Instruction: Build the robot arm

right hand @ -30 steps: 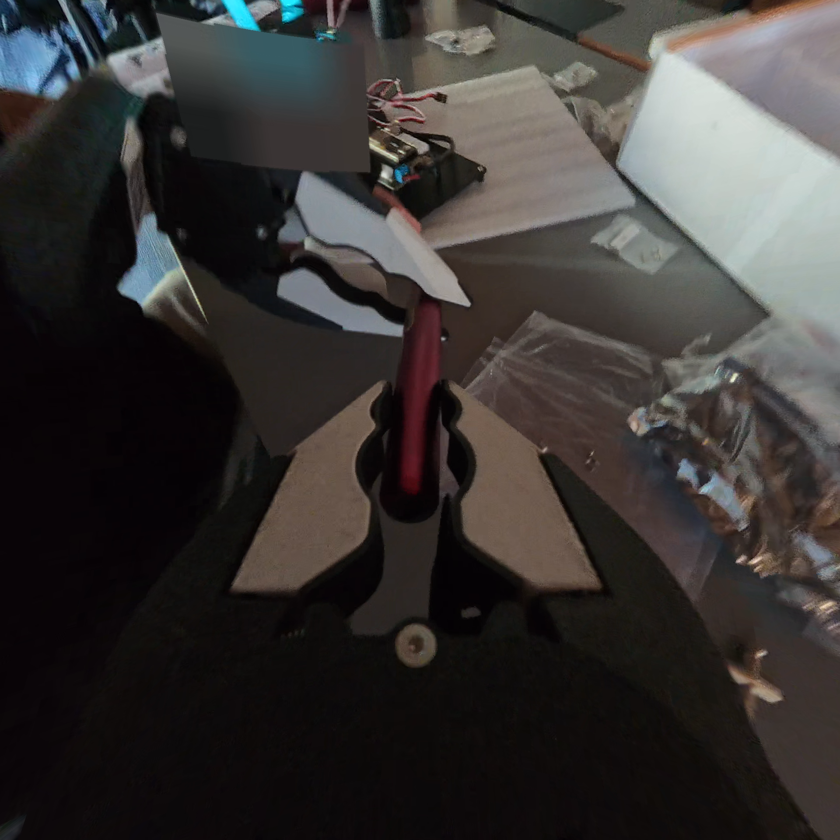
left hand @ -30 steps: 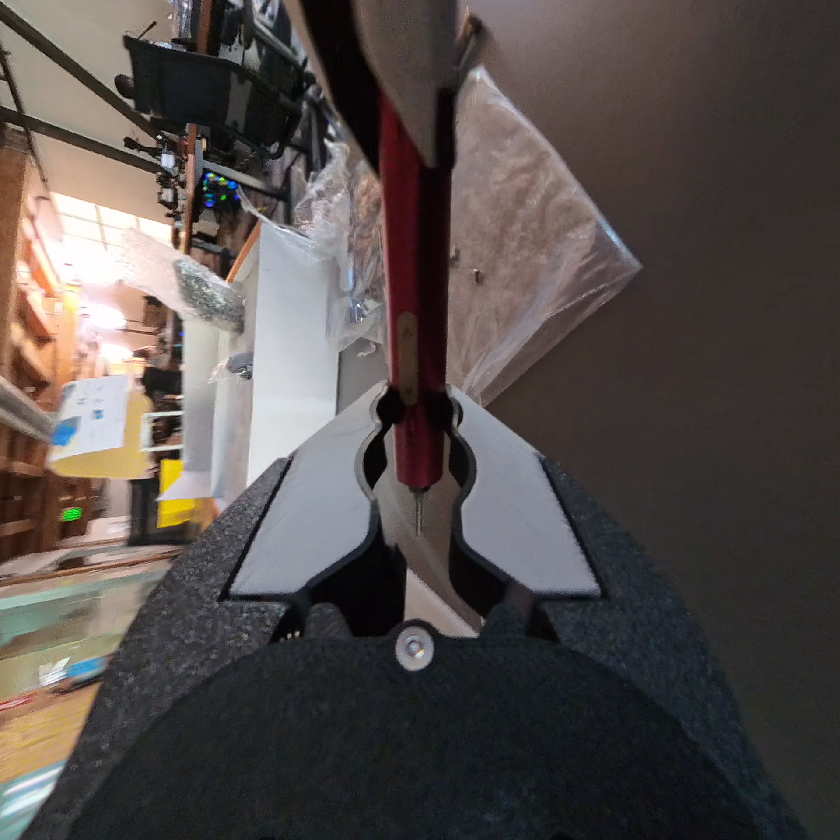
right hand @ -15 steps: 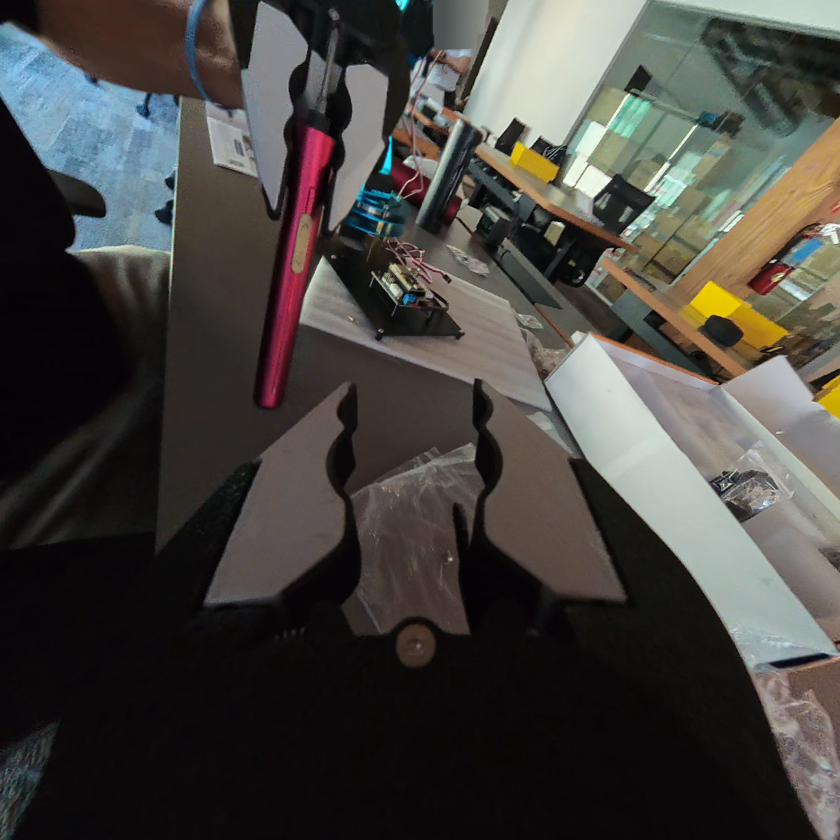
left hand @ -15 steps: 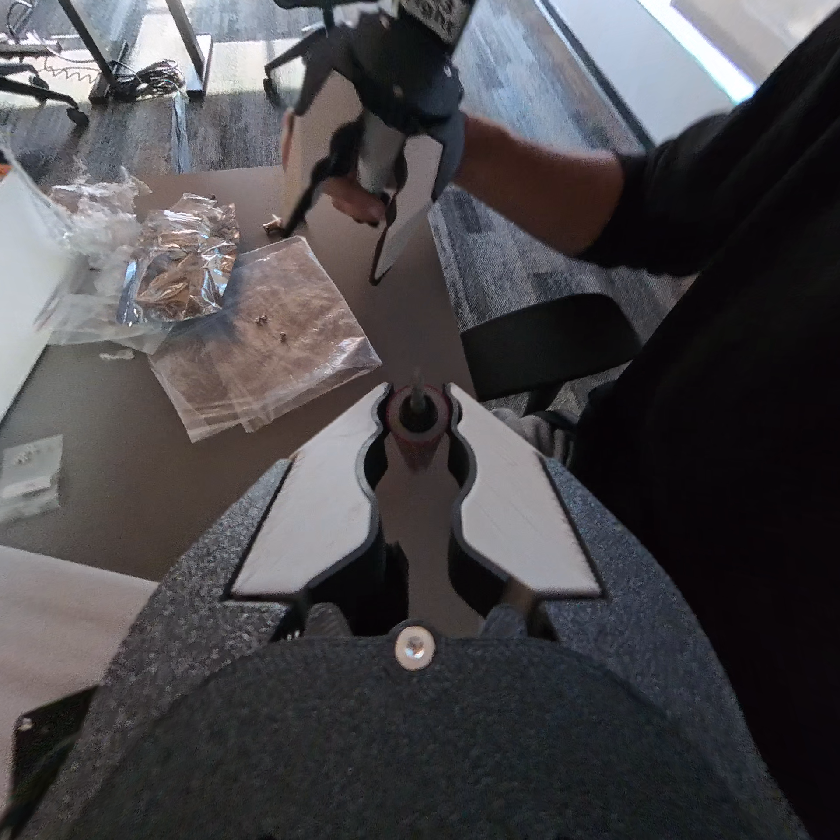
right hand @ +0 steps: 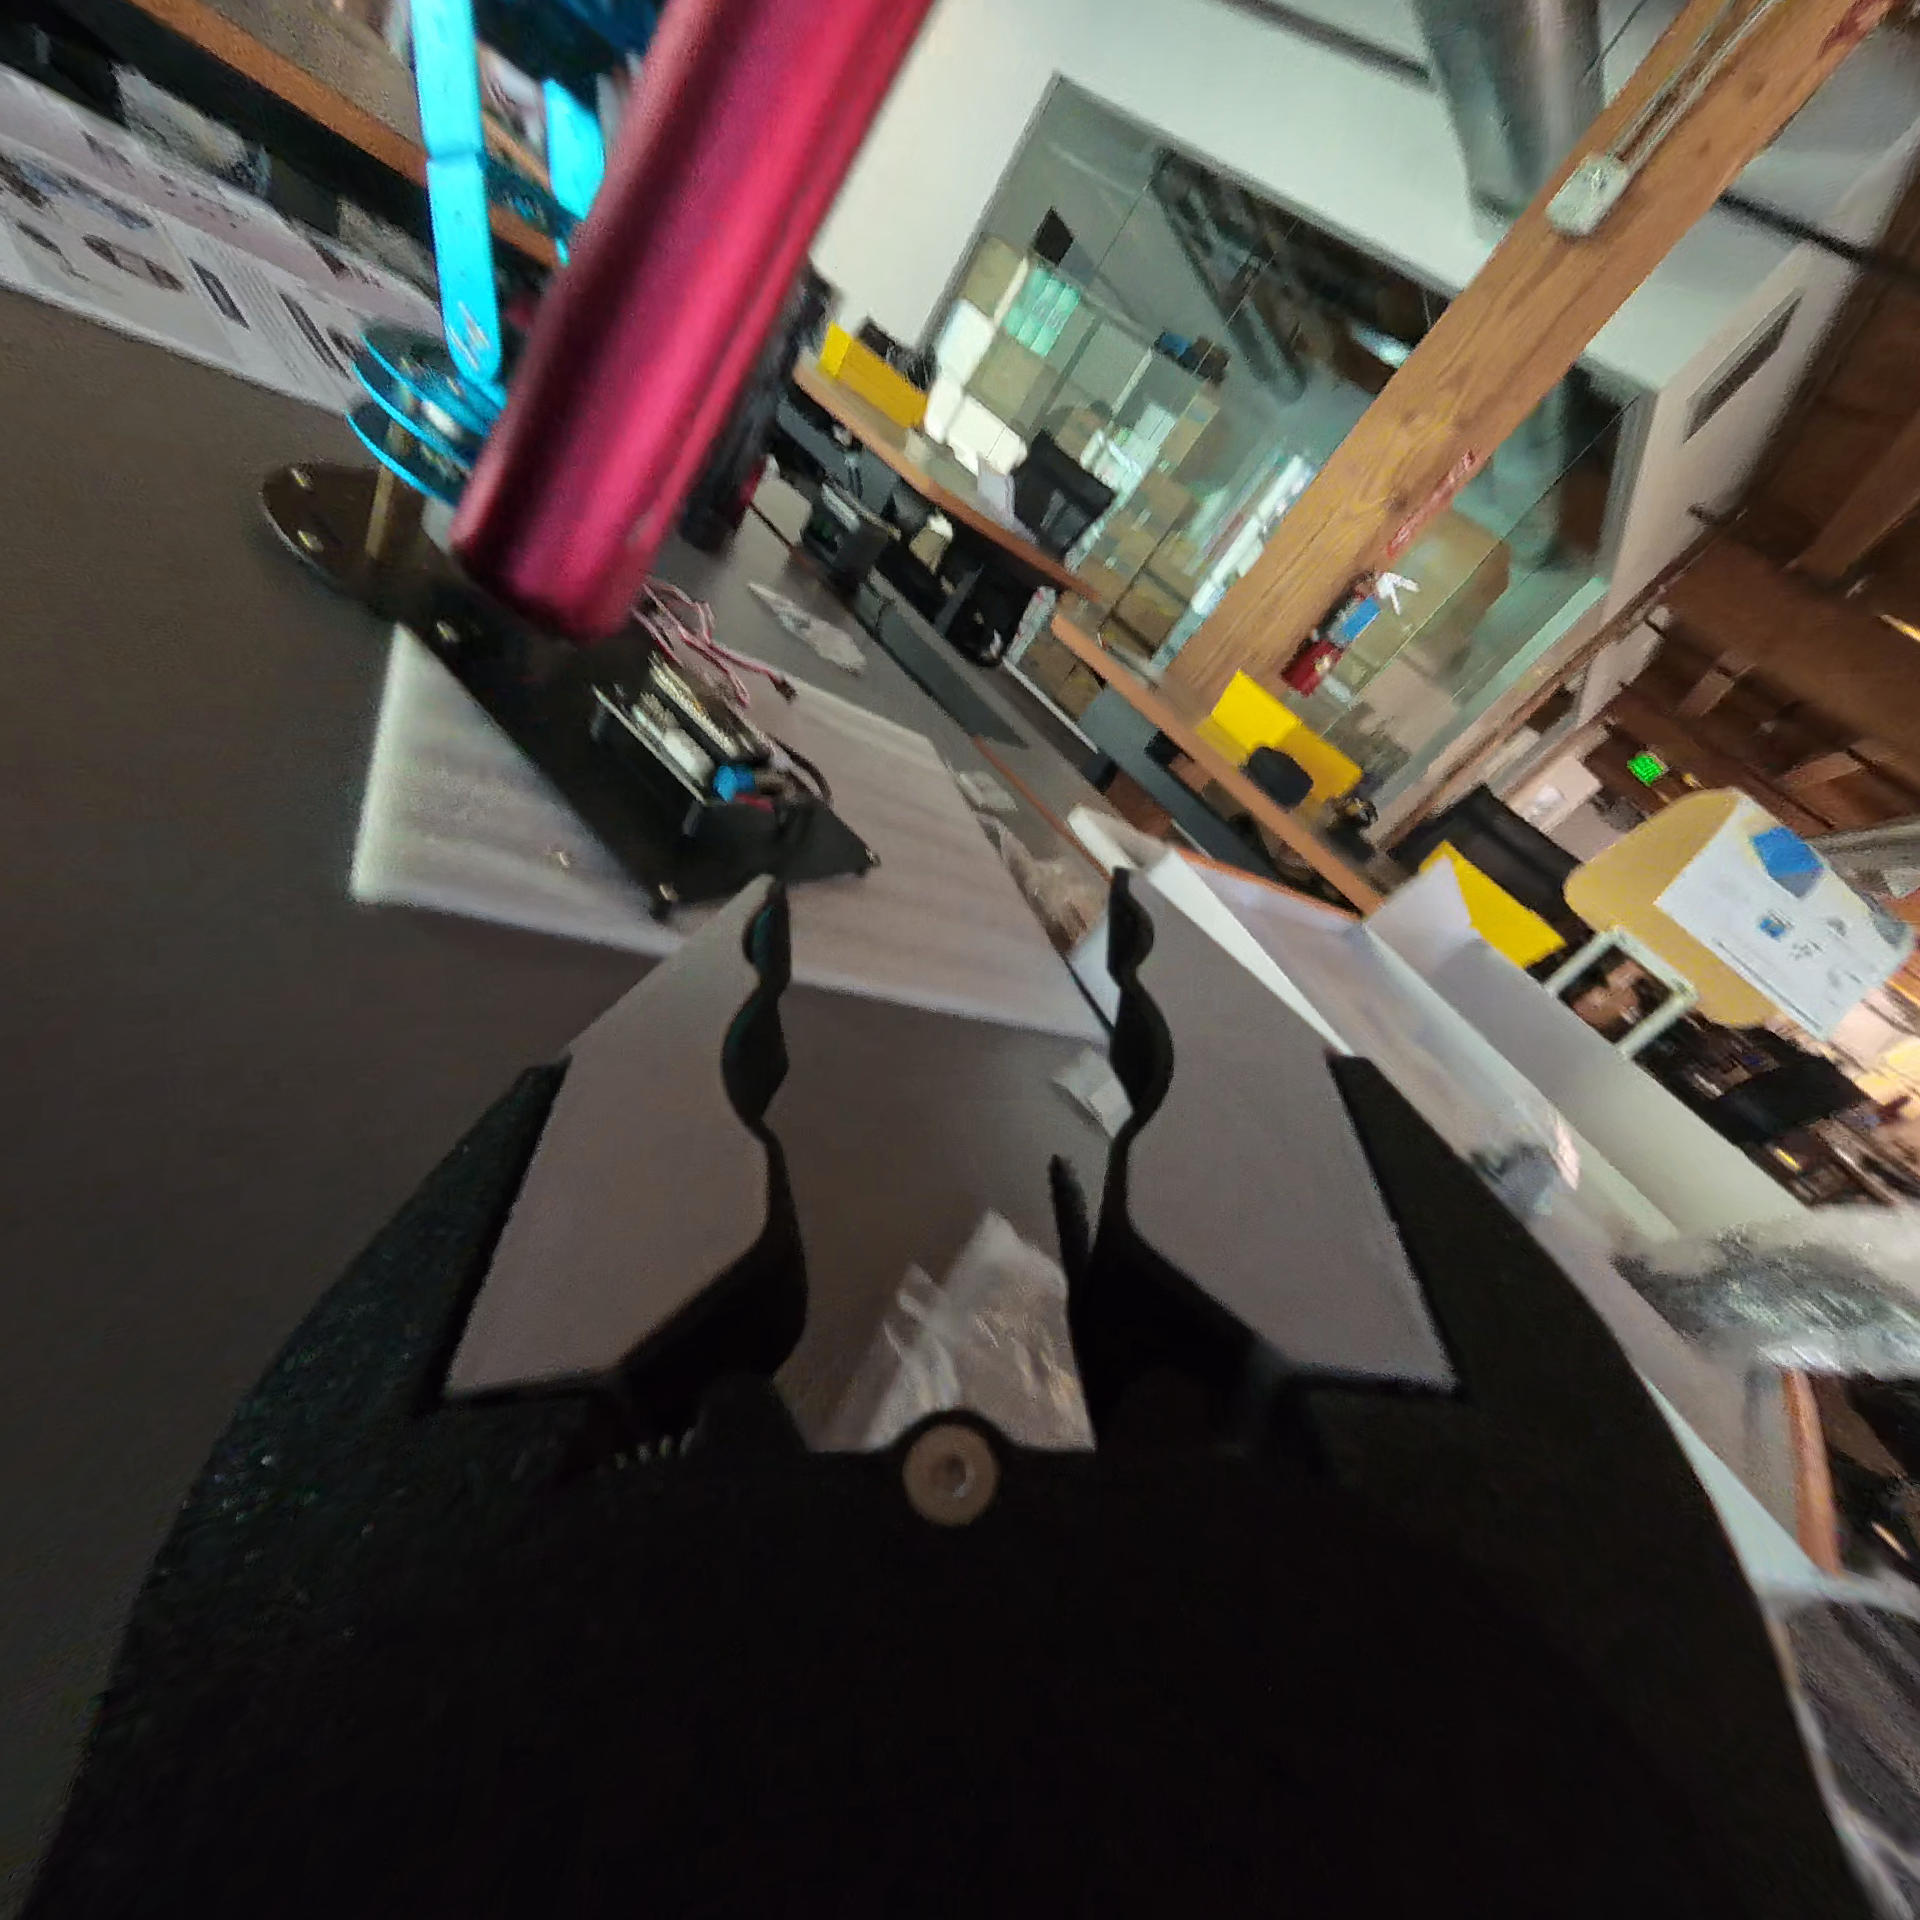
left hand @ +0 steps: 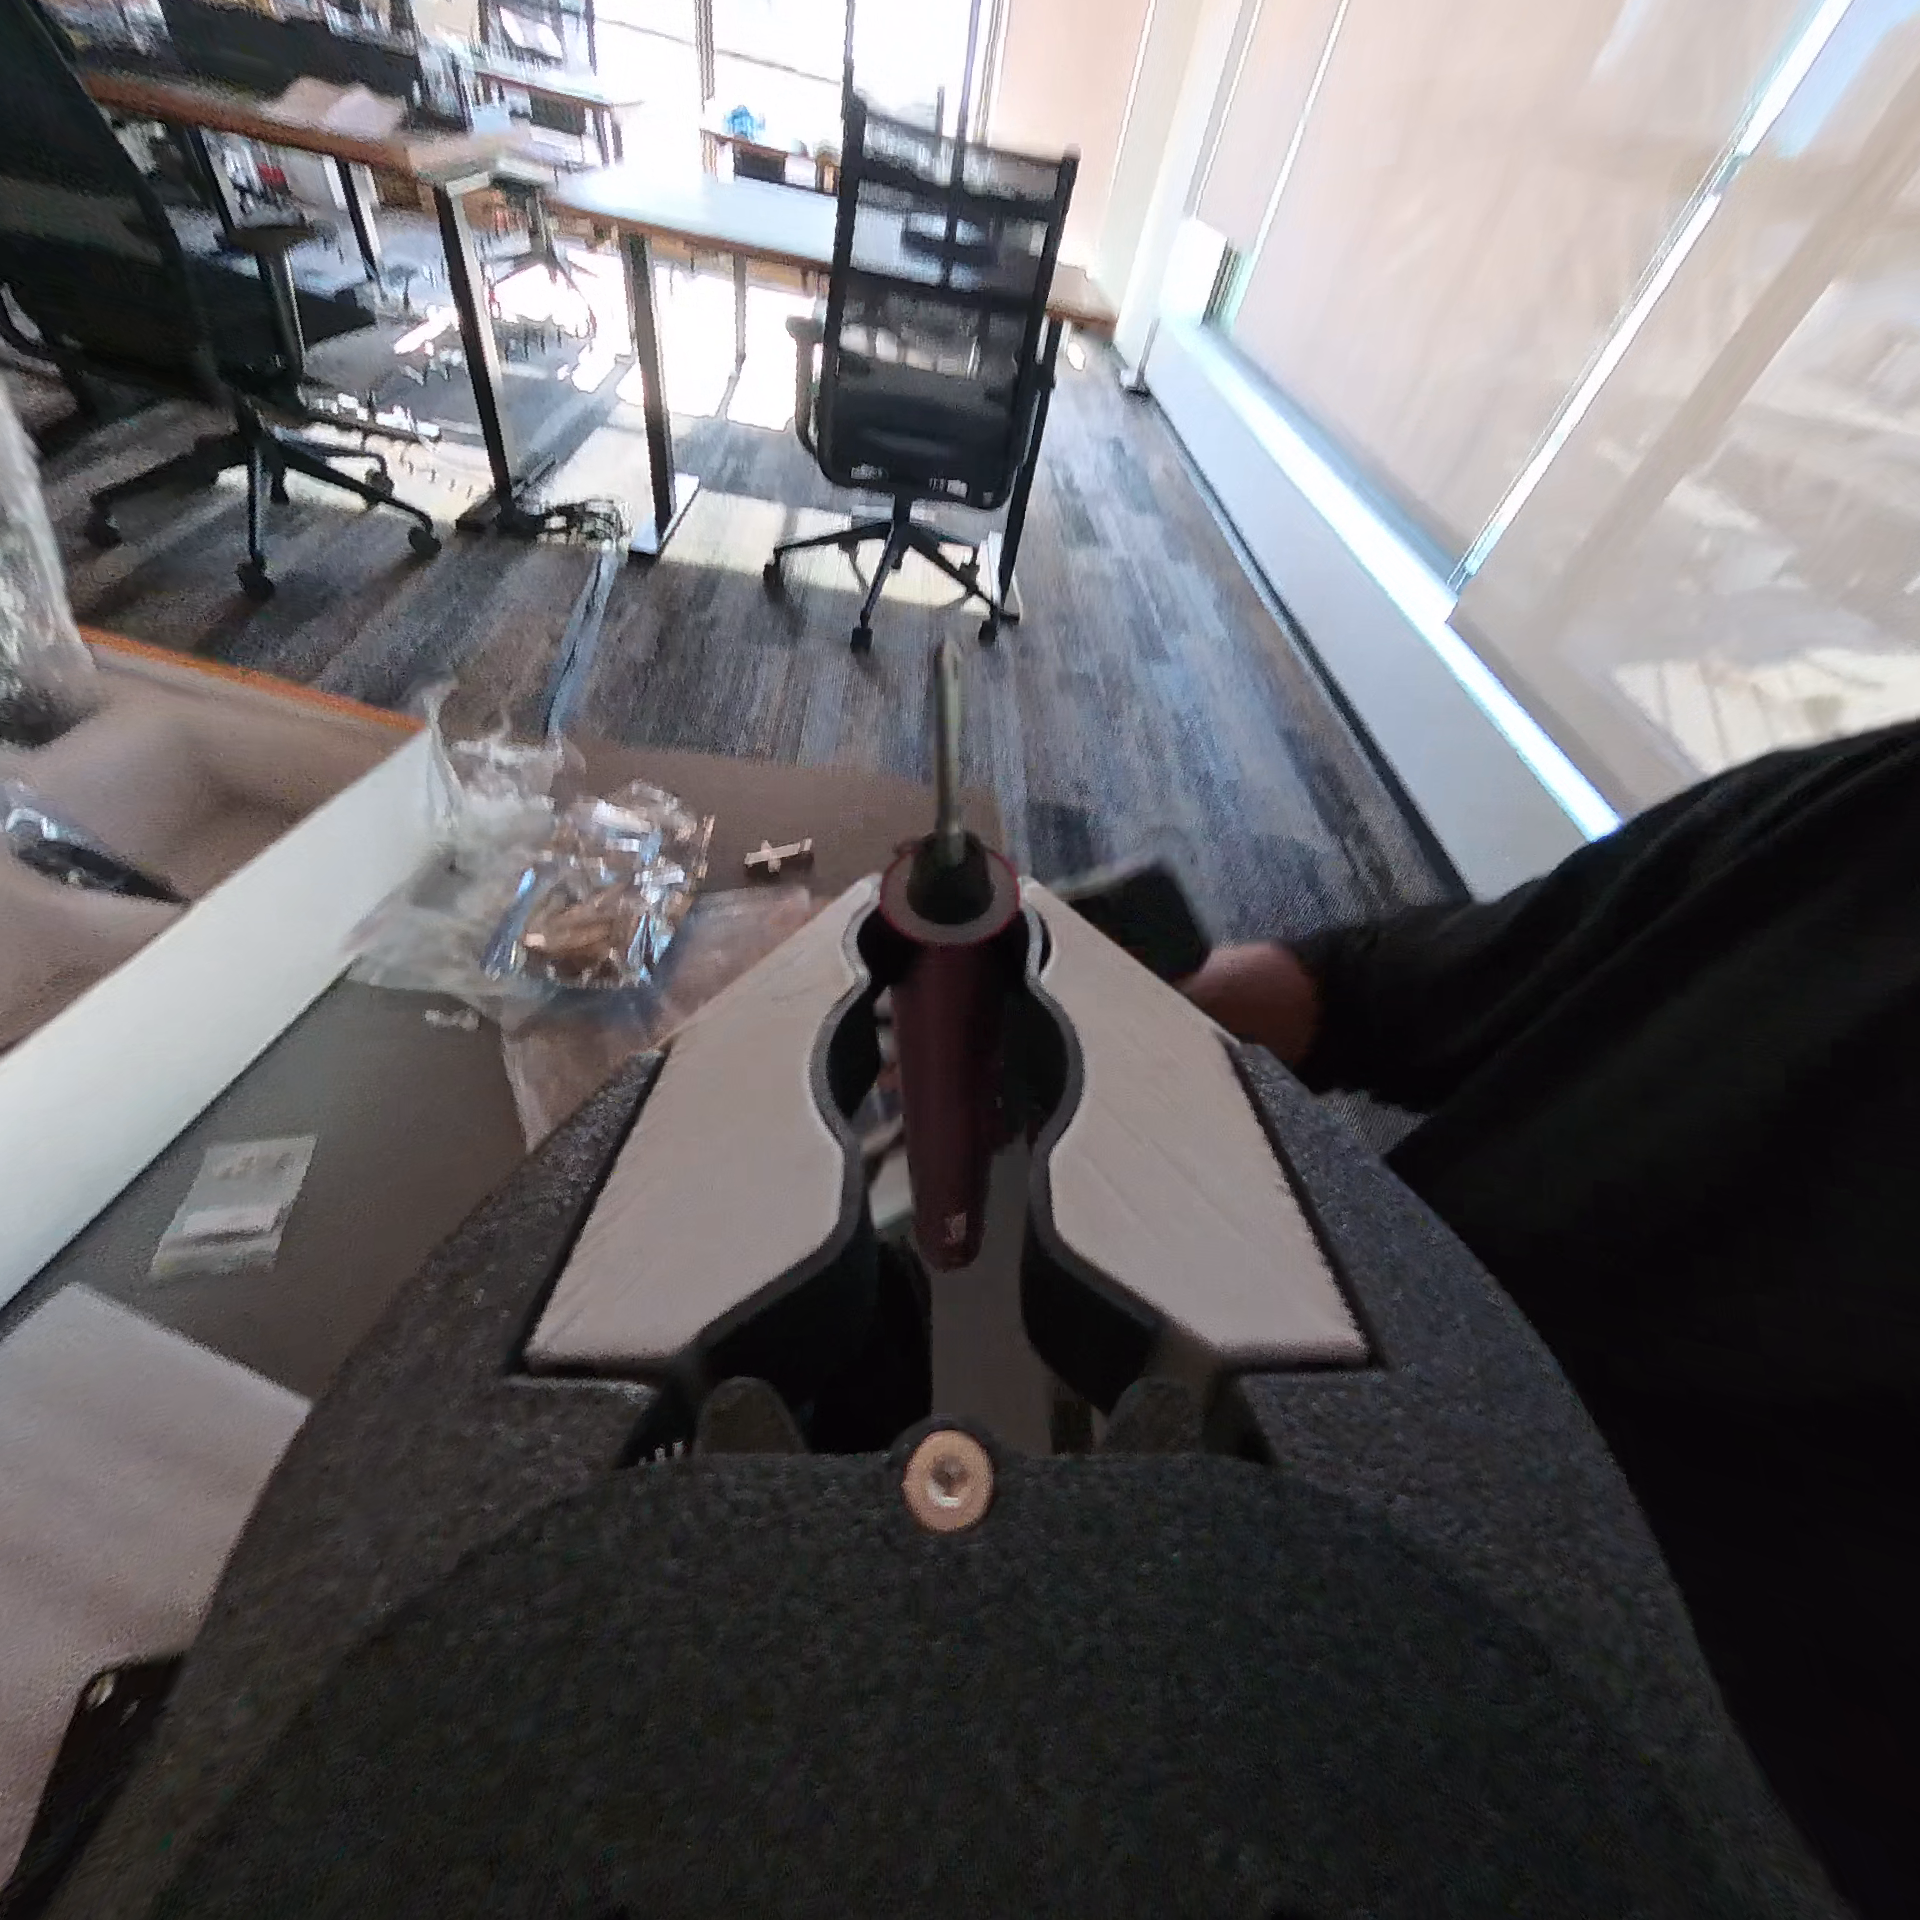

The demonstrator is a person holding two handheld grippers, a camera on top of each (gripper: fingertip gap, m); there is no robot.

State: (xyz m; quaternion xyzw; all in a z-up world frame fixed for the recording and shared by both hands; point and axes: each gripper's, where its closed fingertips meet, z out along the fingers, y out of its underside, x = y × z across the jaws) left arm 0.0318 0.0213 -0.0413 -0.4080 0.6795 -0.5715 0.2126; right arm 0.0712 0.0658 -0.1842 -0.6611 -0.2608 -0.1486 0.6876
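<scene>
My left gripper (left hand: 948, 914) is shut on a red screwdriver (left hand: 948, 1060), whose thin metal bit (left hand: 948, 748) points forward past the fingertips. The red handle also shows in the right wrist view (right hand: 665, 312), hanging over the dark table at upper left. My right gripper (right hand: 940, 904) is open and empty, low over the table, its fingers (right hand: 665, 1122) aimed past a black base plate with a circuit board (right hand: 717, 748) on a white foam sheet (right hand: 935, 914). A blue metal assembly (right hand: 447, 343) stands on that plate.
A white open box (left hand: 197, 997) lies at left with clear plastic bags of small parts (left hand: 592, 904) beside it. A person's dark sleeve (left hand: 1621, 1039) fills the right. An office chair (left hand: 935, 343) and desks stand beyond. The box (right hand: 1475, 1039) also shows at right. Left tips to right tips: about 15 centimetres.
The right gripper let go of the screwdriver and opened, then dropped lower over the table. The left gripper swung the screwdriver round so its bit points forward and up.
</scene>
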